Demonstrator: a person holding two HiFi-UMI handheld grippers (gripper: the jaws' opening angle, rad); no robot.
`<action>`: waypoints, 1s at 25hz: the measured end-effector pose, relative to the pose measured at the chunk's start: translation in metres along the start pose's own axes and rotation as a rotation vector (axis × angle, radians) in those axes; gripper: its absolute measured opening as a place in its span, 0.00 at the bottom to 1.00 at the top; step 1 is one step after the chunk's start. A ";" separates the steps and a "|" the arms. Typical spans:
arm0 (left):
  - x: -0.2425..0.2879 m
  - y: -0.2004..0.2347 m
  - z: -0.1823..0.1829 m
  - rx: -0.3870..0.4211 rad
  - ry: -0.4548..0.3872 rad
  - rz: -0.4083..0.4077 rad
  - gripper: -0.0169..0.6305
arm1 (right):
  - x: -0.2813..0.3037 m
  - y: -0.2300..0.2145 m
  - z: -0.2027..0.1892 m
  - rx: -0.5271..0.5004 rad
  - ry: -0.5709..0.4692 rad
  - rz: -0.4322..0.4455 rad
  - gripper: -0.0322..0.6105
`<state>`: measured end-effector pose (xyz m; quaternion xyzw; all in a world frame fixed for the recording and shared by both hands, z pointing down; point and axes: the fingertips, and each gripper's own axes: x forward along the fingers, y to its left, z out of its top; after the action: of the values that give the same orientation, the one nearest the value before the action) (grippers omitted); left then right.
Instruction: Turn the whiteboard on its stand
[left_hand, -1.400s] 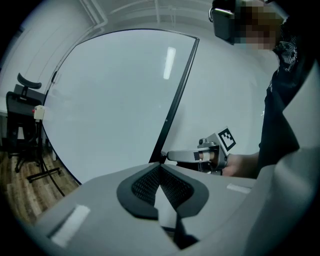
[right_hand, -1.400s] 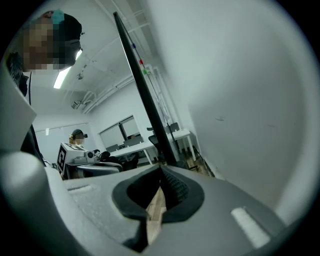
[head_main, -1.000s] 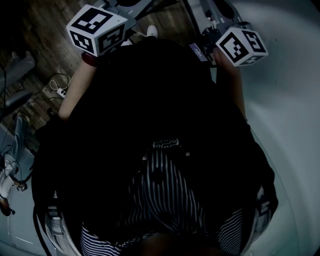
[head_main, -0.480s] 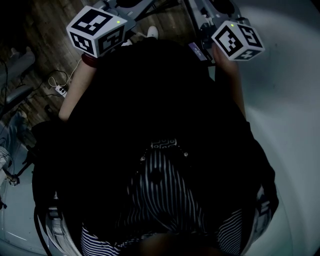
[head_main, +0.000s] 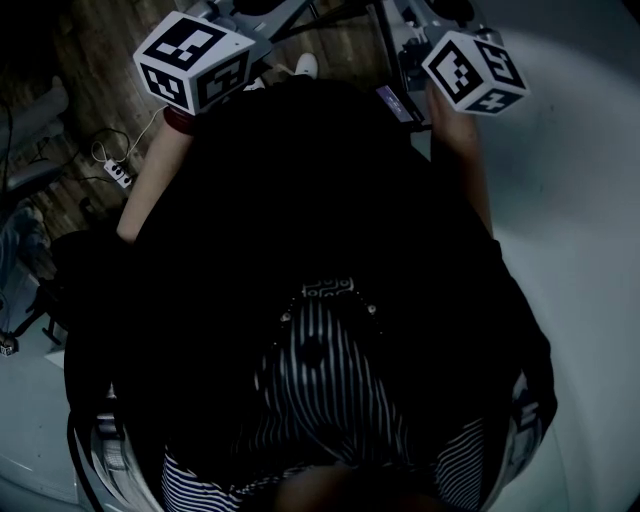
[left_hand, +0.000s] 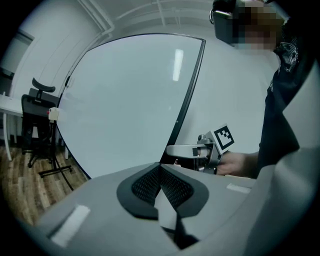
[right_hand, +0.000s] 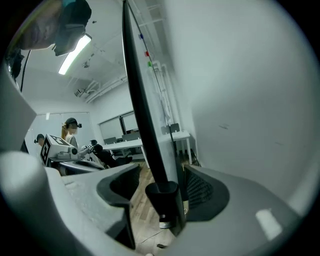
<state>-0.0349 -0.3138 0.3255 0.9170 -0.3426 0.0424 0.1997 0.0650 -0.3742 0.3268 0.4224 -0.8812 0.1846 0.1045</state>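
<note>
The whiteboard (left_hand: 125, 105) is a large pale panel in a dark frame (left_hand: 187, 95); in the head view its surface (head_main: 570, 200) fills the right side. In the right gripper view the frame edge (right_hand: 142, 110) and its black end cap (right_hand: 162, 200) stand between the jaws of my right gripper (right_hand: 161, 192). Those jaws have just been opening and stand wide, with neither pad pressing on the frame. My left gripper (left_hand: 160, 172) is shut on nothing, pointing at the board's face from a short way off. Both marker cubes, left (head_main: 195, 60) and right (head_main: 475, 72), show in the head view.
A black office chair (left_hand: 37, 117) and a white desk (left_hand: 7, 102) stand left of the board on the wooden floor. A power strip with its cable (head_main: 118, 175) lies on the floor. Another person (right_hand: 70, 130) and more desks (right_hand: 130, 145) are behind the board.
In the head view the right gripper's marker cube has shifted up and a little left. The left cube stays put. Things on the floor at left have slid in the picture.
</note>
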 end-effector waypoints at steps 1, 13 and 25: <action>-0.001 0.001 0.000 -0.002 -0.001 0.004 0.02 | 0.003 0.000 0.000 -0.002 0.006 0.002 0.47; -0.017 0.031 -0.010 -0.044 -0.004 0.093 0.02 | 0.049 -0.024 -0.008 -0.095 0.101 -0.070 0.32; -0.020 0.027 -0.022 -0.062 0.014 0.093 0.02 | 0.050 -0.017 -0.017 -0.173 0.127 -0.057 0.29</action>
<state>-0.0662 -0.3115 0.3501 0.8932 -0.3846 0.0474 0.2283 0.0475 -0.4121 0.3634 0.4241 -0.8731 0.1314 0.2015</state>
